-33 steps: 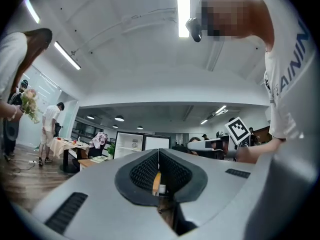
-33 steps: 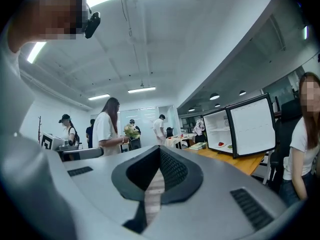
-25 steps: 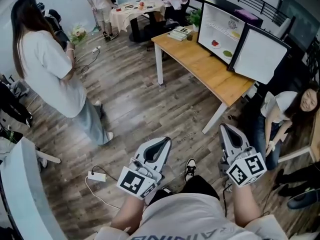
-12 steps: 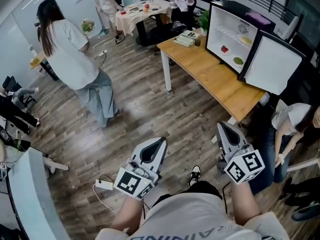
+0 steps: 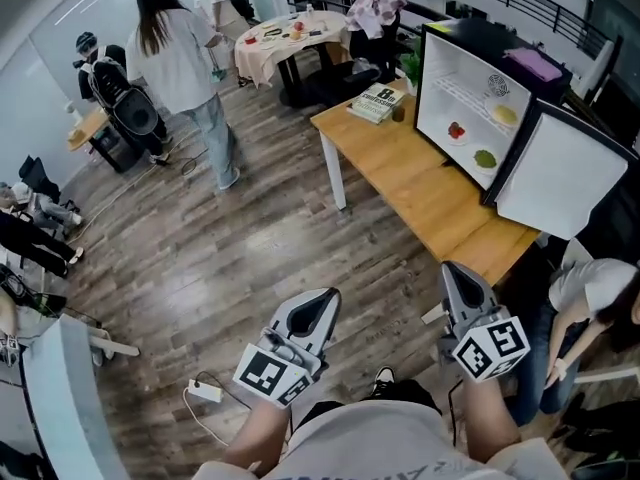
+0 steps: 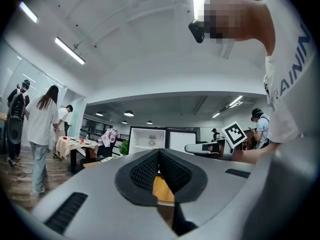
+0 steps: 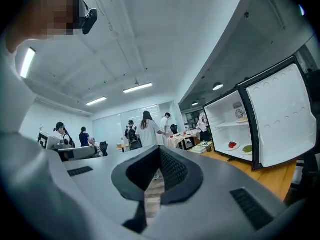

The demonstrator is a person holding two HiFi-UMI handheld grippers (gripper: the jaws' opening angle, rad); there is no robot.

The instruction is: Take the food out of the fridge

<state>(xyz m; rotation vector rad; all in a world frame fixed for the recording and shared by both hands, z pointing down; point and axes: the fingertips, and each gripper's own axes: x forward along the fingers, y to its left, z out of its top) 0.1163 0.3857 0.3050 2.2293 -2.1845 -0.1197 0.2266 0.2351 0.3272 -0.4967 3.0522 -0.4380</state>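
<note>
The person is holding both grippers low in front of the body, over the wooden floor [image 5: 250, 258] and well short of the worktop [image 5: 425, 193]. The left gripper [image 5: 320, 303] is pointing level toward the room, its 2 jaws meeting at the tips with nothing between them. The right gripper [image 5: 455, 274] is showing the same: jaws pressed together and gripping nothing.

The fridge [image 5: 470, 73] is standing on the far part of the worktop with its door [image 5: 565, 178] swinging wide open to the right. Inside, 3 items of food are lying untouched: a red one on a plate [image 5: 456, 130] and a green one on a plate [image 5: 485, 157] are sitting side by side on the fridge's bottom, and a yellowish one [image 5: 505, 114] is resting on the wire shelf above them. A stack of books [image 5: 375, 102] is lying on the worktop's far end, just beside a potted plant [image 5: 409, 66].

A person in a white shirt [image 5: 178, 48] is standing farther off on the floor, near a cloth-covered table [image 5: 285, 36]. Another person [image 5: 590, 290] is sitting at the right, beside the worktop. A white power strip [image 5: 204, 391] is lying on the floor near the left gripper.
</note>
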